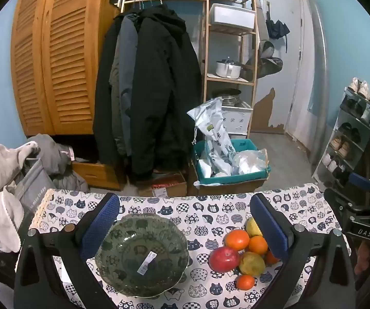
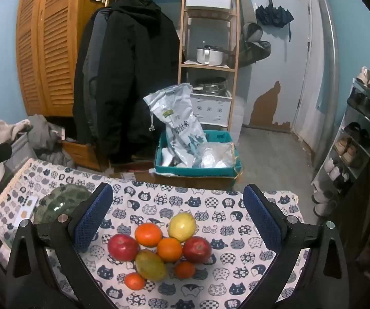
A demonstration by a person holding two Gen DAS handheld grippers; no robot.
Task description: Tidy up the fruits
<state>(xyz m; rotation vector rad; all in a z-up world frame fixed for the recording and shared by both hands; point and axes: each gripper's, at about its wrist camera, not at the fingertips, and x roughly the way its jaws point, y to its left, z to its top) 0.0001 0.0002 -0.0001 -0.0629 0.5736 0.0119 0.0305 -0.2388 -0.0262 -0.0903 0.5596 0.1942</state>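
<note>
so far nothing is picked up: the left hand-held gripper (image 1: 185, 228) hangs above the counter (image 1: 159, 207) with its jaws wide apart and nothing between the pads, and the right hand-held gripper (image 2: 177, 219) is the same, jaws wide apart and empty. the green glass bowl (image 1: 141, 253) stands on the cat-pattern cloth, in front of the left gripper, and it has no fruit inside, only a small label on the glass. the fruits are in a close heap to the right of the bowl, right under the right gripper: two red apples (image 2: 122, 247) (image 2: 197, 249), a yellow lemon (image 2: 182, 227), a greenish mango (image 2: 150, 264), two oranges (image 2: 148, 234) (image 2: 169, 249) and two smaller tangerines (image 2: 134, 281) (image 2: 185, 269). i think the task is only at its beginning and the next move is to take one fruit from the heap and bring it to the bowl. the danger is in the heap itself, because the fruits touch one another and all of them are round. if a jaw comes down between two fruits, it can push the neighbour and it may roll over the cloth, maybe to the near edge of the counter and down to the floor. the small tangerines at the front are most free, so they look easier to start with. the mango and the lemon look smooth and could slip from the pads if the grip is off centre. also the bowl looks like glass and light, so a fruit dropped from high, or a knock from the left gripper, could shift it.
</note>
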